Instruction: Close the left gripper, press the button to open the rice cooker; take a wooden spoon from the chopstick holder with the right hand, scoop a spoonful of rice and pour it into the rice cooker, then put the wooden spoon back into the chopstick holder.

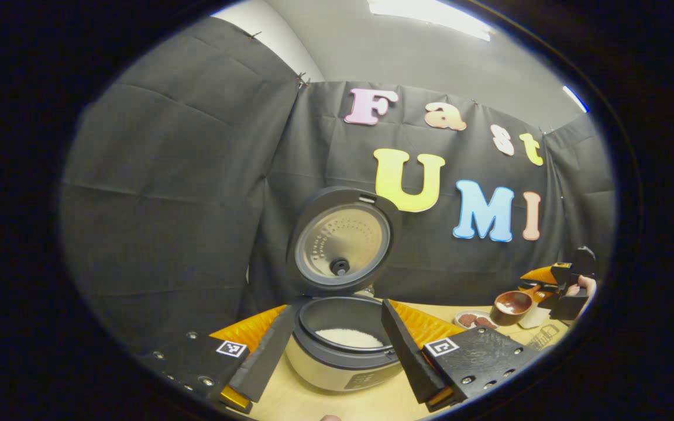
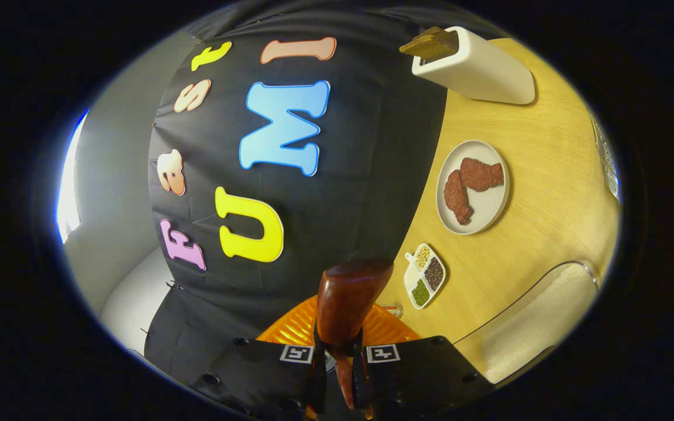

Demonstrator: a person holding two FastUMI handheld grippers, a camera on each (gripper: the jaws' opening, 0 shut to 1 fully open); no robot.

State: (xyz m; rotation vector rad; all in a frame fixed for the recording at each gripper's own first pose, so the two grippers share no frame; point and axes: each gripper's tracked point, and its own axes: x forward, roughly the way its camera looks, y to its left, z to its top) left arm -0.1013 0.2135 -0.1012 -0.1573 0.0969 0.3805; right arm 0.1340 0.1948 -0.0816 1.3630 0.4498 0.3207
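Since the round grey rice cooker (image 1: 343,345) stands with its lid raised and white rice lies in its pot, the button step is judged complete. The dark wooden spoon (image 2: 346,304) is out of the tall white chopstick holder (image 2: 477,67) and clamped by its handle between the fingers of the right gripper (image 2: 340,356). In the left gripper view its bowl faces the cooker from well to the side. Whether pouring is finished cannot be told; returning the spoon remains. The left gripper (image 1: 337,345) is released, its fingers flanking the cooker above the pale wooden surface (image 1: 366,403).
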